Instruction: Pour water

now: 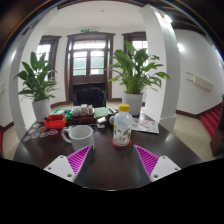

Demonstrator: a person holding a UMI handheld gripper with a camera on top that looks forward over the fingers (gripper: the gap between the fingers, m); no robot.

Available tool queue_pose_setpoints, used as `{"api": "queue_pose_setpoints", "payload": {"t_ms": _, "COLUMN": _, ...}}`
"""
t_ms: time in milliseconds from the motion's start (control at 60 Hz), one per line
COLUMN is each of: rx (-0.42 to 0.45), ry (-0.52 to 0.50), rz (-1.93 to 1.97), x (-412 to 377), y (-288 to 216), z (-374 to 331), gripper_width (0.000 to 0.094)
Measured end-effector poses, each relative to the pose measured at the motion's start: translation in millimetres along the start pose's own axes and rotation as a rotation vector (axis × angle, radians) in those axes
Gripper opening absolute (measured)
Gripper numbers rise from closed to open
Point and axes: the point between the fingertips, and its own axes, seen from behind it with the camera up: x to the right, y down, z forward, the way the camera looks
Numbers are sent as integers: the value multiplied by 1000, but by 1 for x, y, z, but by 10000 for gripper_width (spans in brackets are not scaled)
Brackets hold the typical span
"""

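Observation:
A clear bottle [122,126] with a yellow cap and a red base stands upright on the dark round table [110,165], just beyond my fingers and slightly right of the middle. A white mug [78,135] stands to its left, also beyond the fingers. My gripper [112,160] is open, its two magenta pads [80,157] spread wide with only bare tabletop between them. Neither finger touches the bottle or the mug.
A tray with red and green items [60,118] lies at the table's far left, and papers [146,123] lie at the far right. Two large potted plants [133,72] stand behind the table near a door. A red seat [212,120] is at the right.

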Motion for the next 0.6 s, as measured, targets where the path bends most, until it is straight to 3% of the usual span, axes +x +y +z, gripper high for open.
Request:
{"api": "queue_pose_setpoints", "payload": {"t_ms": 267, "rx": 84, "ry": -45, "rz": 27, "x": -24, "y": -45, "z": -106, "gripper_width": 802}}
{"api": "queue_pose_setpoints", "payload": {"t_ms": 600, "rx": 97, "ry": -97, "rz": -38, "x": -52, "y": -51, "z": -158, "gripper_width": 805}}
